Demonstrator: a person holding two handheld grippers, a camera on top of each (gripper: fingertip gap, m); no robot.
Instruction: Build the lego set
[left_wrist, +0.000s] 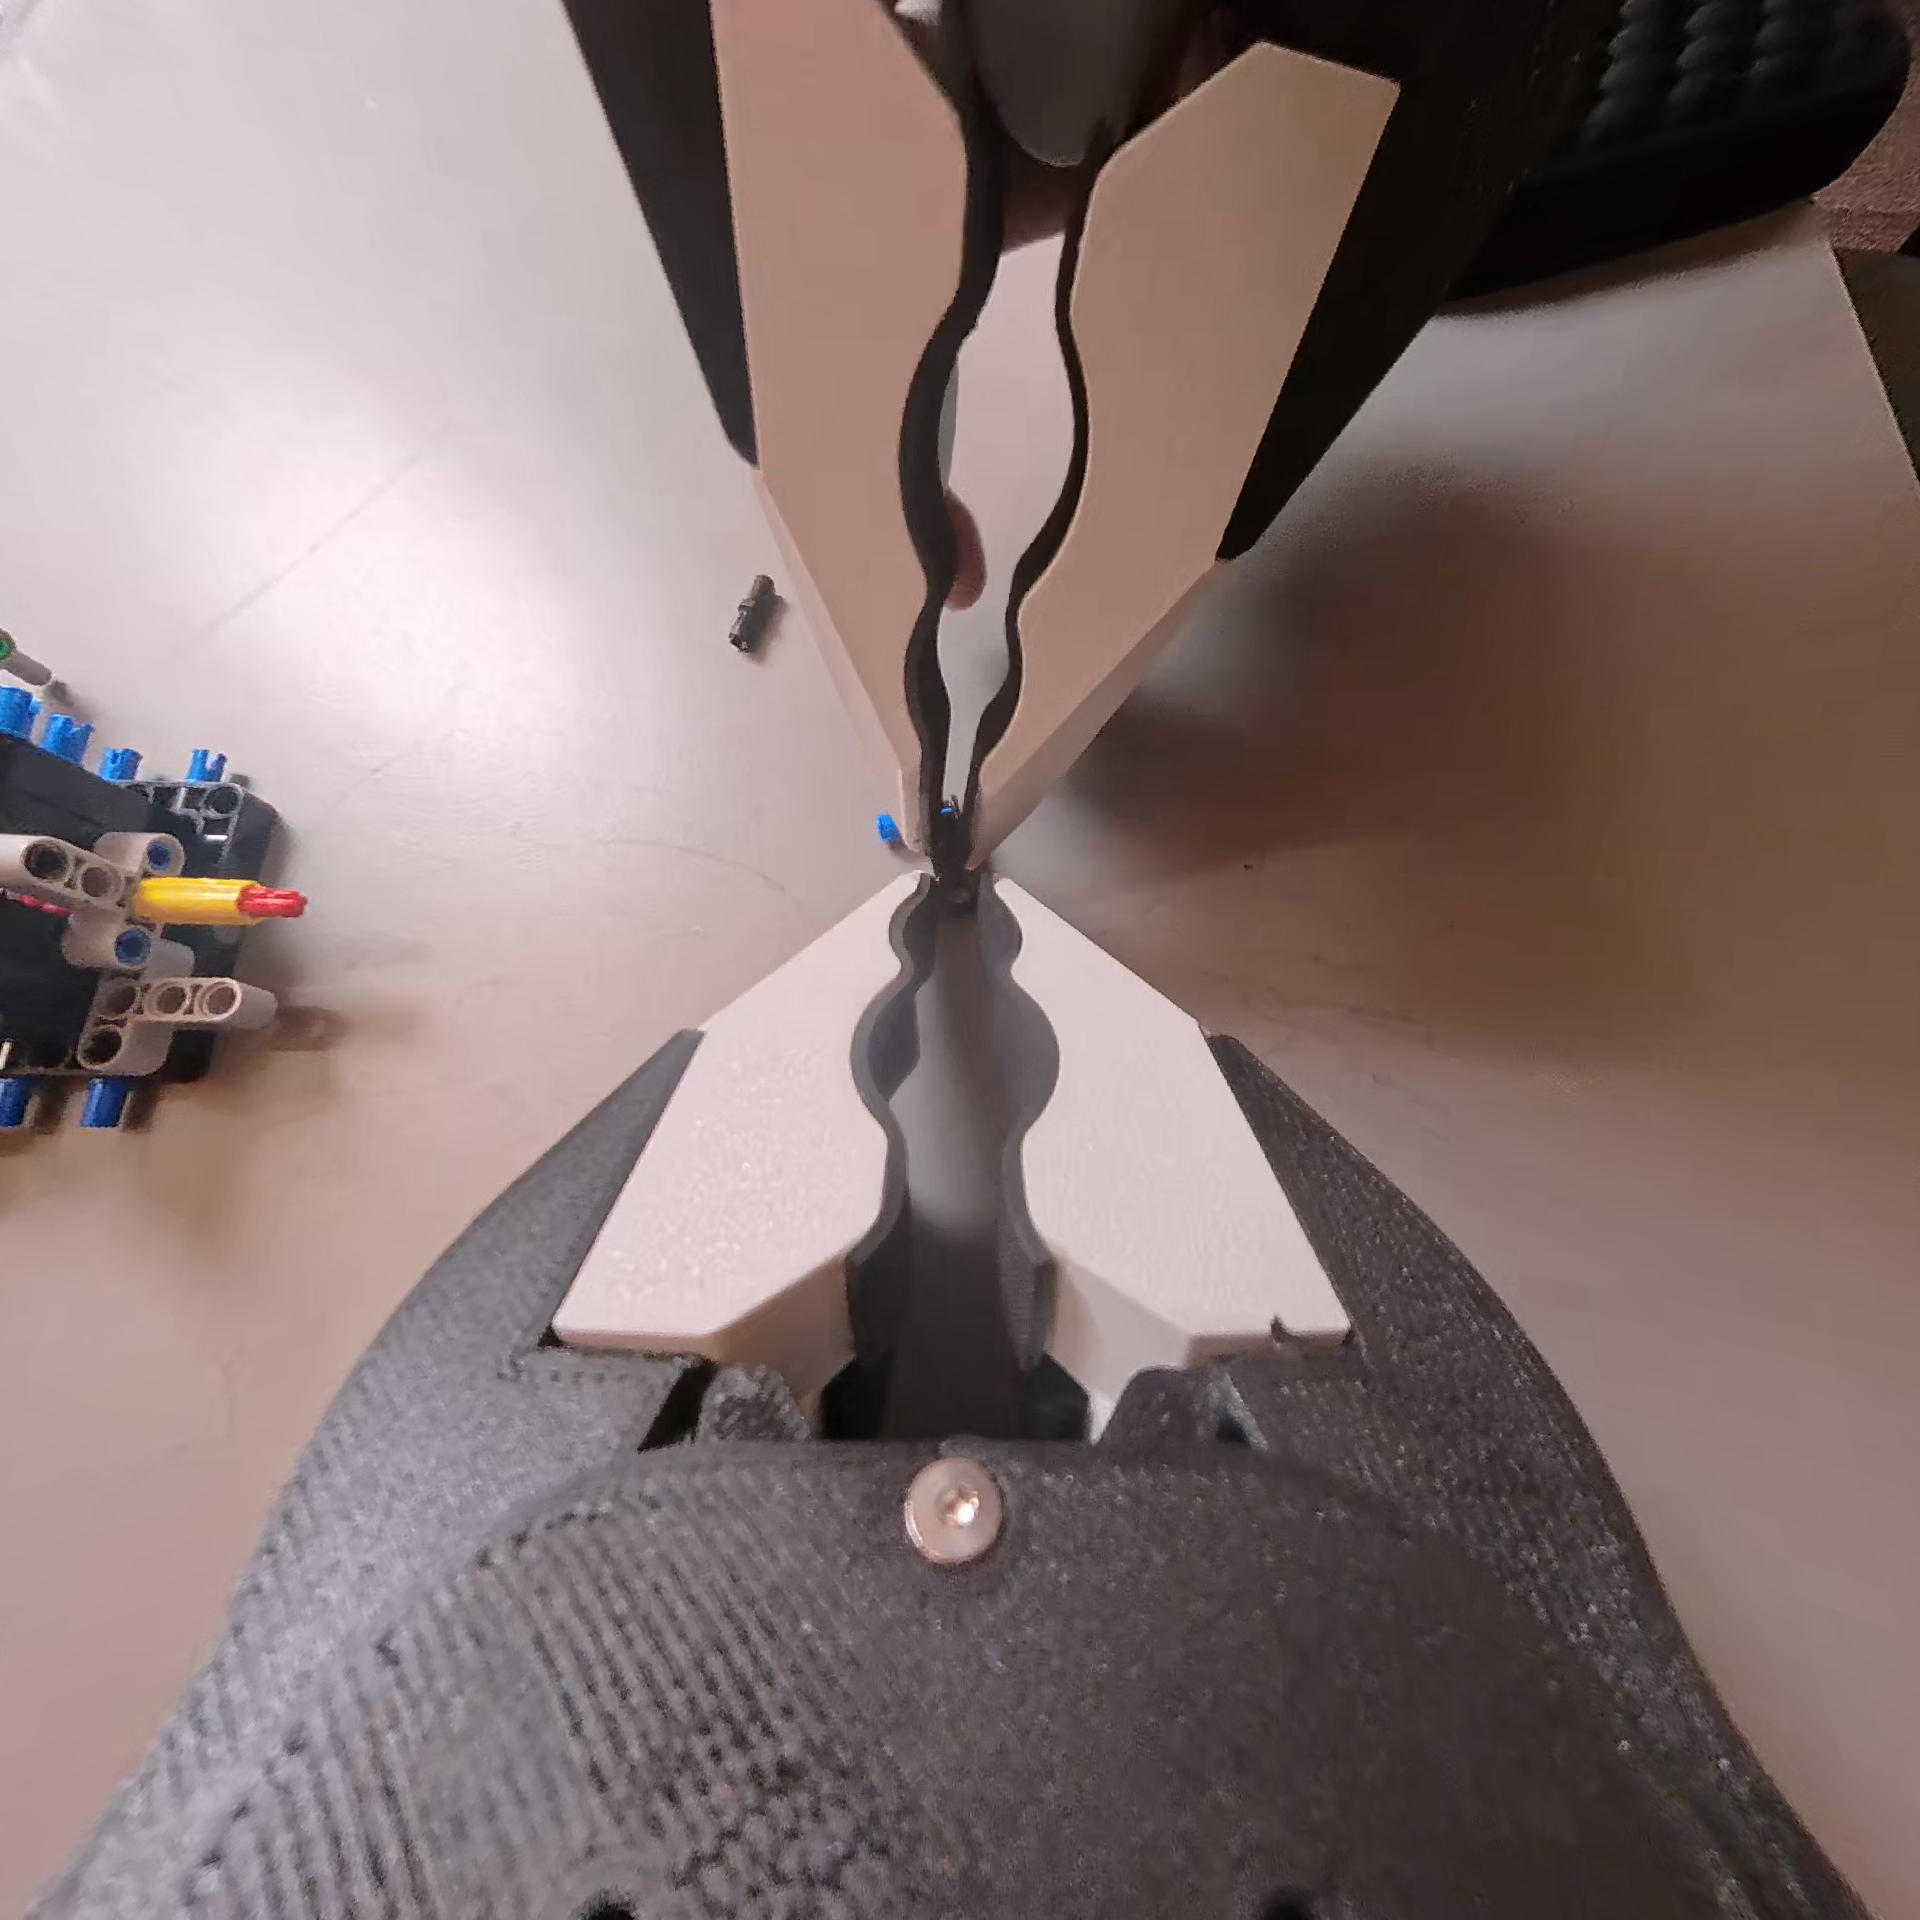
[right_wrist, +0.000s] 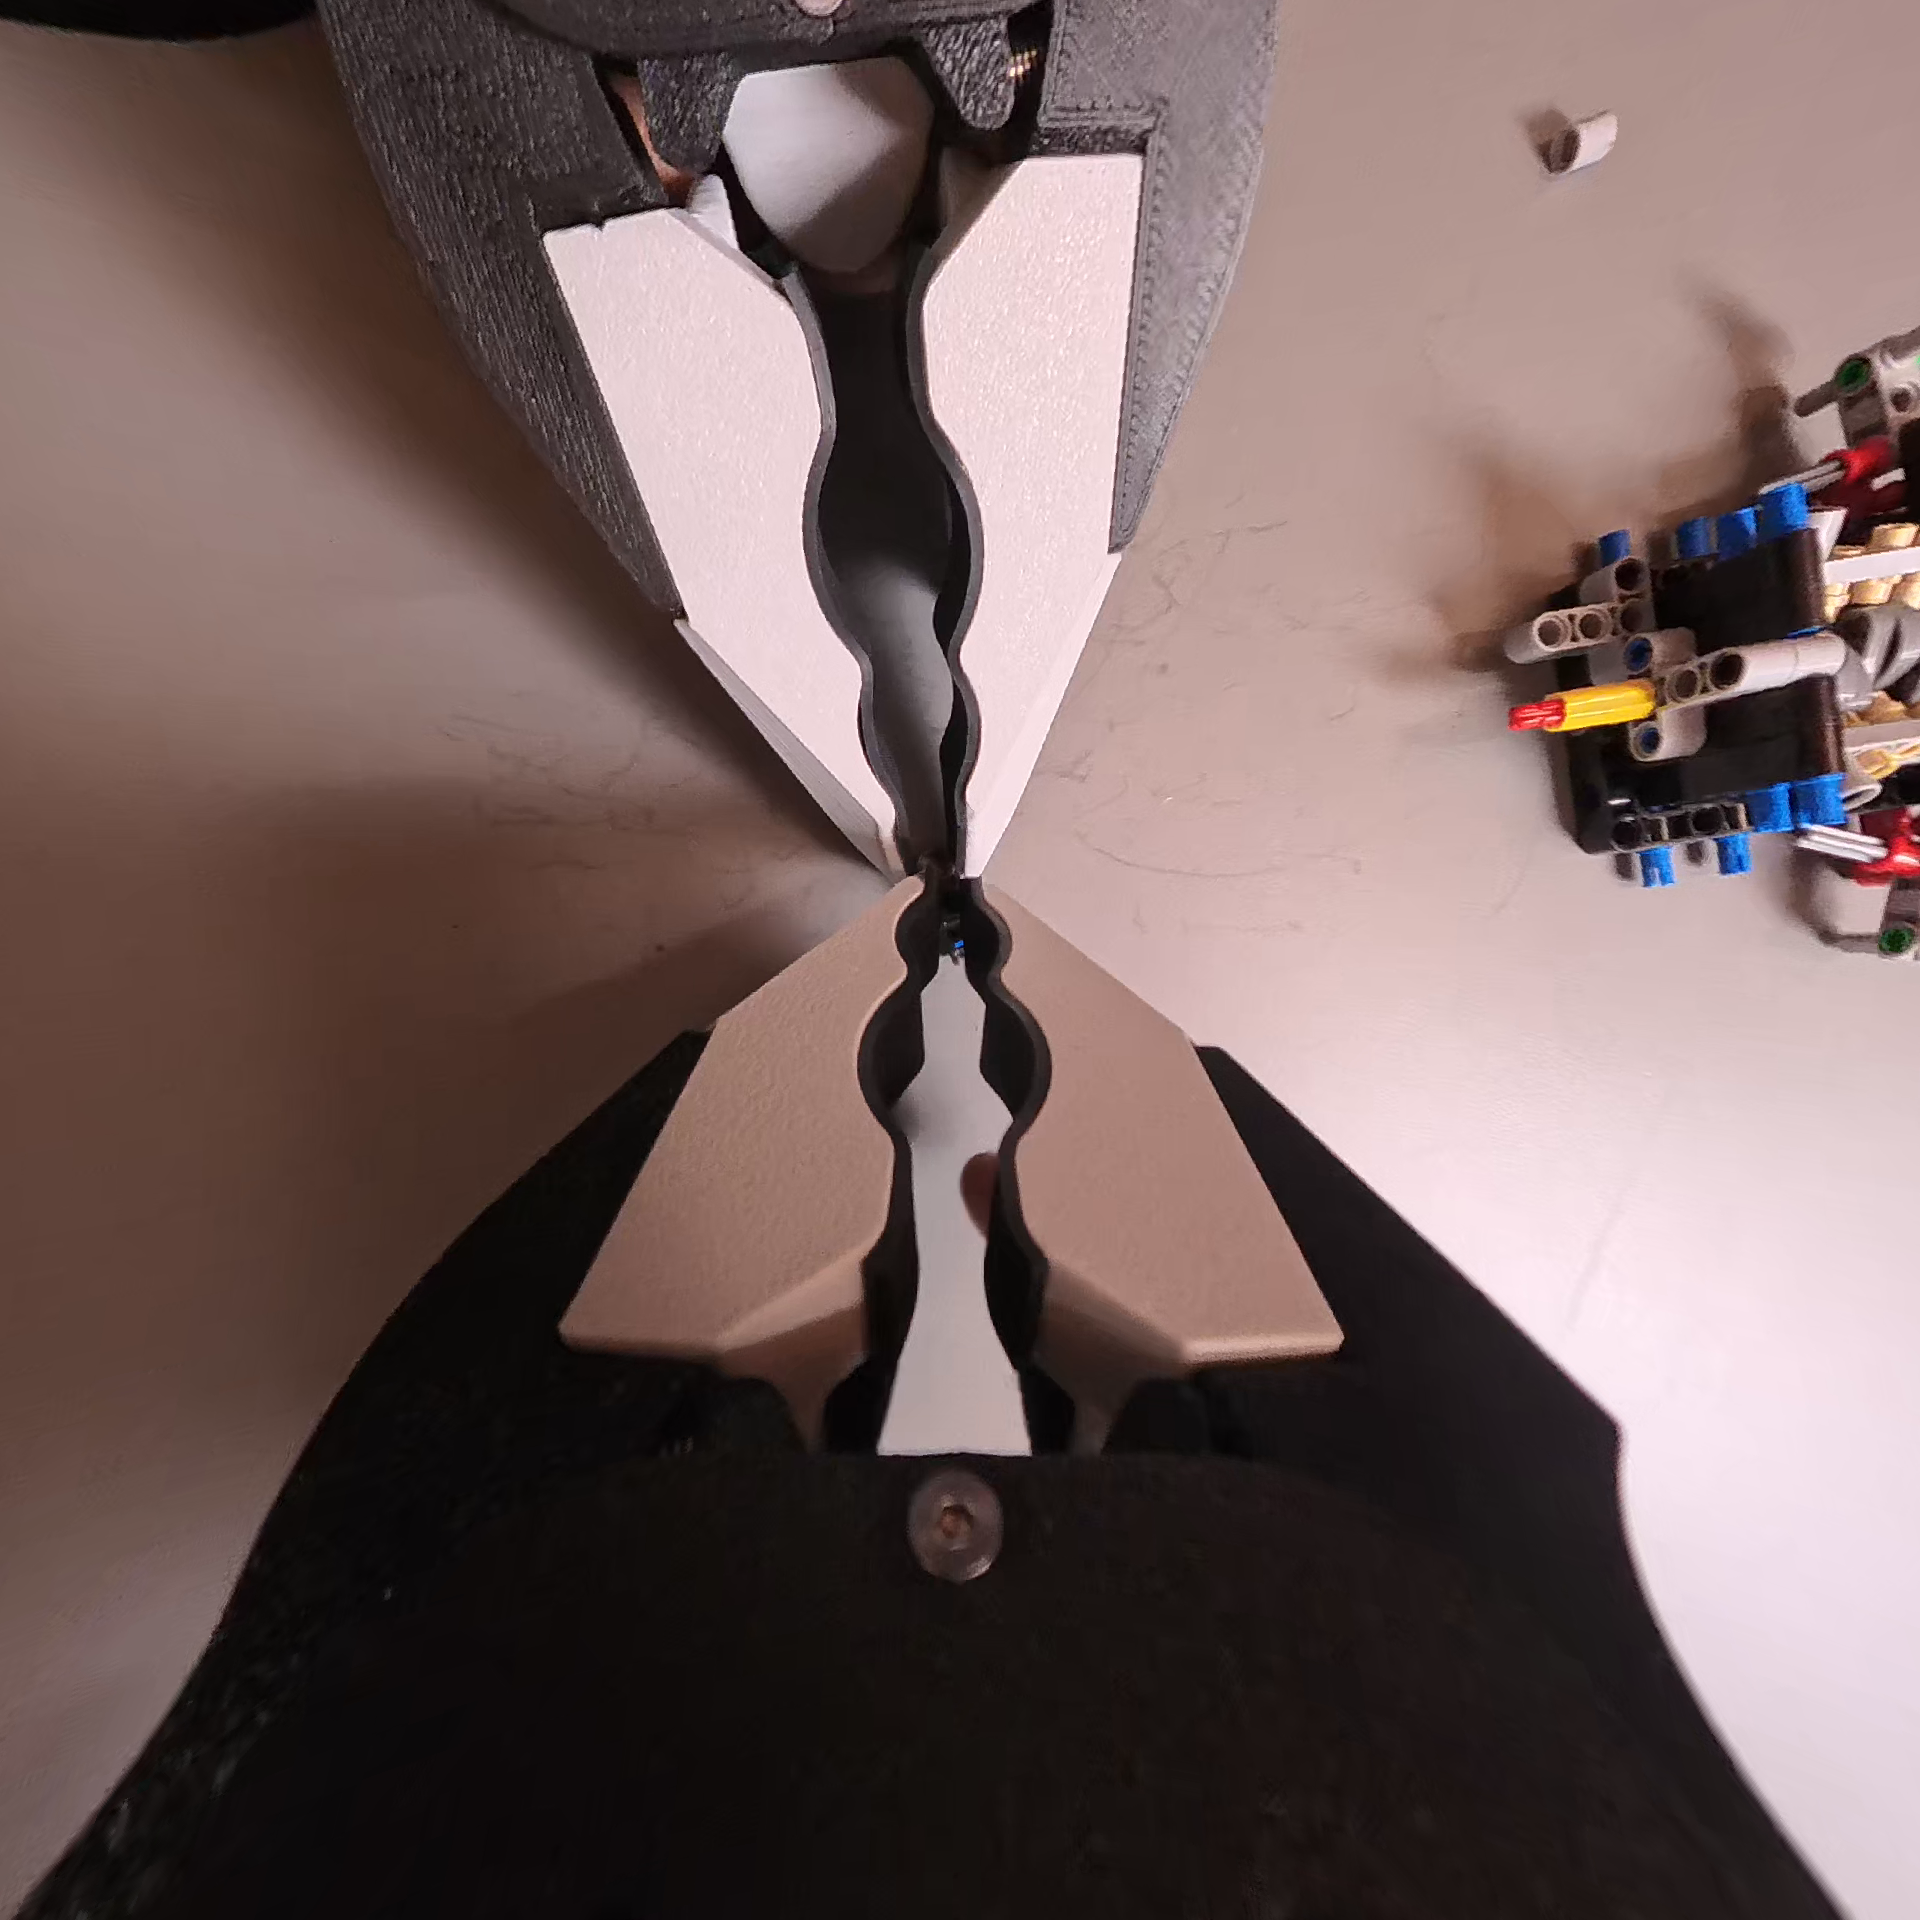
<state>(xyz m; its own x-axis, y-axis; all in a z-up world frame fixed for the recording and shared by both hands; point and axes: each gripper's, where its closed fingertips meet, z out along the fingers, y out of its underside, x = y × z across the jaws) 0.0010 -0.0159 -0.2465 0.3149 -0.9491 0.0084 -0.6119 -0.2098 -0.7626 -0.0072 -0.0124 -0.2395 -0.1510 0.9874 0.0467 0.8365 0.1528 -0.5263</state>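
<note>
A tiny blue-and-black pin (left_wrist: 951, 821) is pinched tip to tip between the left gripper (left_wrist: 954, 896) and right gripper (right_wrist: 948, 914), above the table (left_wrist: 1455, 935); both are clenched on it. It is judged light, rigid and slippery, best gripped at its ends. The model (right_wrist: 1725, 717) is set well apart.

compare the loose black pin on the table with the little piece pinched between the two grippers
The loose black pin lies alone on the table, fully visible; the pinched piece is held off the surface, mostly hidden between fingers.
The pin looks all black; the pinched piece shows some blue.
Nothing touches the pin; the left gripper and right gripper meet tip to tip around the pinched piece.
Both are tiny connector-type parts.
</note>
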